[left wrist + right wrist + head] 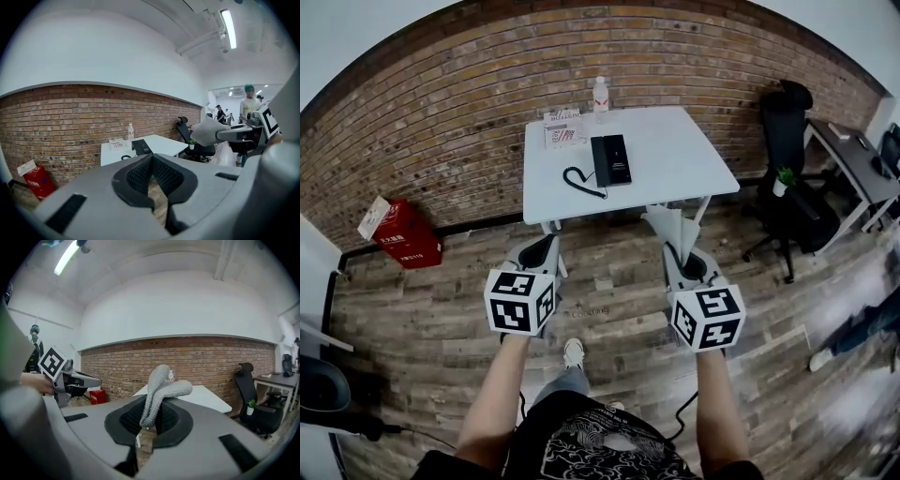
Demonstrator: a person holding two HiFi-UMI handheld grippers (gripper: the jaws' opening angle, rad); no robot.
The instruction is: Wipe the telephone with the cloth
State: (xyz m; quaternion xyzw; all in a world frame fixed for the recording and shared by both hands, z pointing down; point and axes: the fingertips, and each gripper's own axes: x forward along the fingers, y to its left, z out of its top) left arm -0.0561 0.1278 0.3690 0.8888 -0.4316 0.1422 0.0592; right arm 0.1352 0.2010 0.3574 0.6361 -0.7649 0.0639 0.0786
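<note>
**Head view: telephone lies well ahead of both grippers**

Head view shows the black telephone near the middle of the white table. Its long axis runs away from the person toward the brick wall. Its coiled cord loops off its left side toward the near edge. The person stands back from the table, so both grippers are well apart from the telephone.

The right gripper has its jaws pressed onto the grey cloth. In the right gripper view a fold of the cloth stands up past the pads. The left gripper has its jaws brought together with nothing between them.

Sideways, the telephone sits about midway between the two grippers. The cloth-bearing right gripper would probably have to go forward and a little to its left. Strokes along the telephone's length look the natural fit. A bottle and a printed card stand beyond the telephone at the far edge.
</note>
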